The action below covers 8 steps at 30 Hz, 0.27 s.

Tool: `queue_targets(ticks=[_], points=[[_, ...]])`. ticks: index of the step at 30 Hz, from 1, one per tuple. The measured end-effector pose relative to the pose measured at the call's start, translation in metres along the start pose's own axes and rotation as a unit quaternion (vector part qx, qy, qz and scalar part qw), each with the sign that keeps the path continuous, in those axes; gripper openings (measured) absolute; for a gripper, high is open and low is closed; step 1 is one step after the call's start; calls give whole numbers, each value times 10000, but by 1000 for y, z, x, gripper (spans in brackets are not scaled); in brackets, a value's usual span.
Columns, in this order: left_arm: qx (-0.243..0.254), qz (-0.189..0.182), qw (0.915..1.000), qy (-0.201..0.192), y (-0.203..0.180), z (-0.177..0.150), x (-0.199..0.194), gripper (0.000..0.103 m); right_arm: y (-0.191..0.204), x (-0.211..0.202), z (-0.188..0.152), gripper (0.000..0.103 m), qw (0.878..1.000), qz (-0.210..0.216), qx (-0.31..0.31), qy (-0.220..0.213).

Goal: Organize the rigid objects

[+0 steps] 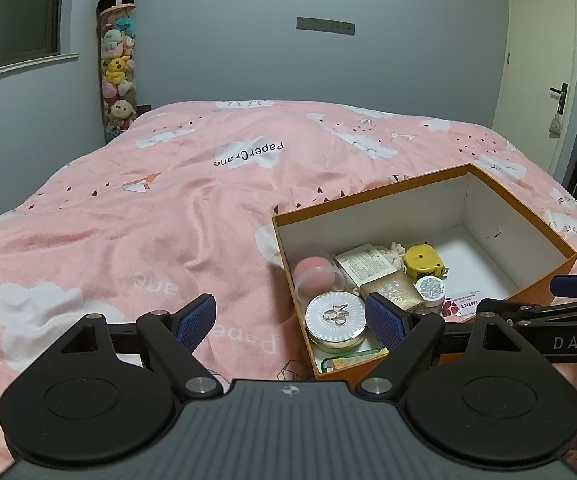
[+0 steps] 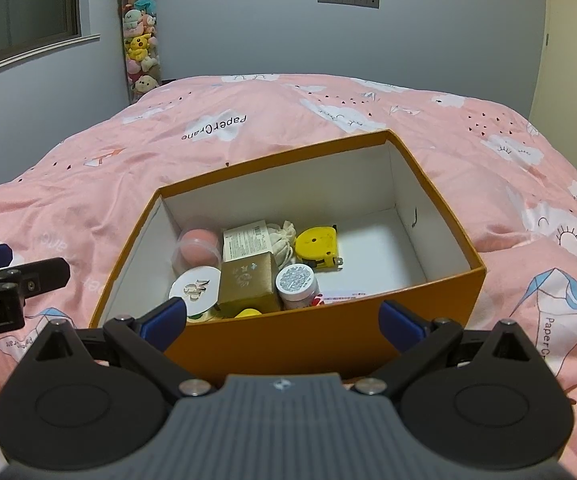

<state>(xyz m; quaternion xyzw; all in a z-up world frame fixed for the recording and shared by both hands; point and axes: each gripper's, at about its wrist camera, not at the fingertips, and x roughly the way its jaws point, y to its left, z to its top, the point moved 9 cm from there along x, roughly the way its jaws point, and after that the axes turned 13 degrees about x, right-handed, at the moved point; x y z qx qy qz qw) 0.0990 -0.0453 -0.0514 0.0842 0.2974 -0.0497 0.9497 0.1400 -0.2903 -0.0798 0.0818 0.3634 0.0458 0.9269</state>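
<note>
Both tongs stand apart and empty. The right gripper point(image 2: 282, 322) hangs just short of the orange box point(image 2: 440, 196) — its near wall fills the gap between the fingers. Inside, ahead, crowd a round compact point(image 2: 193, 286), gold carton point(image 2: 248, 284), yellow tape measure point(image 2: 315, 247) and pink ball point(image 2: 197, 246). The left gripper point(image 1: 290, 320) hovers over the pink bedspread point(image 1: 108, 220), the box just to its right.

Orange box point(image 2: 328, 336) with white lining, yellow tape measure point(image 2: 315, 249) inside at its two o'clock, gold carton point(image 2: 248, 280), pink bedspread point(image 1: 128, 220) (white clouds printed on it).
</note>
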Motion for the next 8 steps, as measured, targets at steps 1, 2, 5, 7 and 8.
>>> queue_targets(ticks=[1, 2, 5, 7, 8], points=[[2, -1, 10000, 1, 0, 0, 0, 99, 0, 0, 0, 100, 10000, 3, 9, 4], [5, 0, 10000, 2, 0, 0, 0, 99, 0, 0, 0, 100, 10000, 5, 17, 8], [-3, -4, 10000, -2, 1, -1, 0, 99, -1, 1, -1, 100, 10000, 5, 45, 29], [6, 2, 10000, 2, 1, 0, 0, 99, -1, 1, -1, 100, 10000, 4, 58, 36], [7, -4, 10000, 2, 1, 0, 0, 99, -1, 1, -1, 100, 10000, 4, 56, 36]])
